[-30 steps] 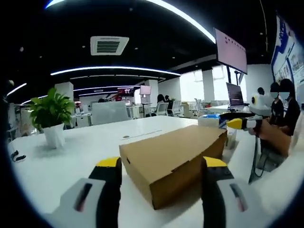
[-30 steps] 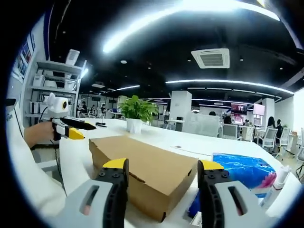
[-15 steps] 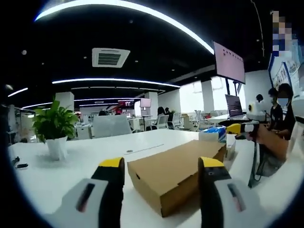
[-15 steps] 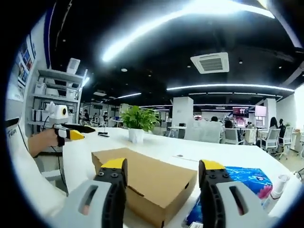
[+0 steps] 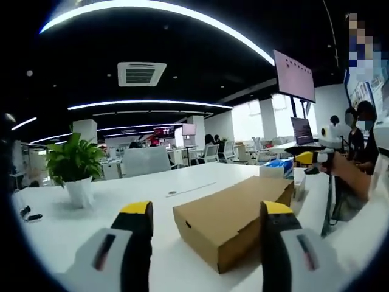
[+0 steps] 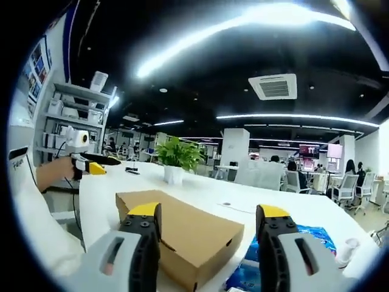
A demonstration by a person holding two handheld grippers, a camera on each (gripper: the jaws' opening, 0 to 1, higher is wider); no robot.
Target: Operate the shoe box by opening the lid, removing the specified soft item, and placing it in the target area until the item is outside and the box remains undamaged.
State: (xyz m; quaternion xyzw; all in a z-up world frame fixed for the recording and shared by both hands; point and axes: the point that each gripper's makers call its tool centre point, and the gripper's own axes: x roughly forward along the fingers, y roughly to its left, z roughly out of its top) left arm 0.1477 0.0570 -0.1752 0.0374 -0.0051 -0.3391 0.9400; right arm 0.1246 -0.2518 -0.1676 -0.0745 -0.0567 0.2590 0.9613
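The shoe box (image 5: pixel 234 222) sat closed on the white surface (image 5: pixel 91 213), low and right of centre in the left gripper view and in the lower middle of the right gripper view, its lid flat and untouched; the soft item was hidden inside. The left hand-held gripper (image 5: pixel 206 213) hung wide open with nothing between its jaws, and the right hand-held gripper (image 6: pixel 208 214) was likewise spread and empty, both apart from the cardboard. A blue packet (image 6: pixel 267 267) lay just beside the box at lower right of the right gripper view, and a potted plant (image 5: pixel 74 170) stood well apart at left. By my judgement the lid-opening step had not begun; doing it well would mean steadying the box body with one gripper while the other caught the lid's front lip and raised it gently, so no cardboard tore or creased
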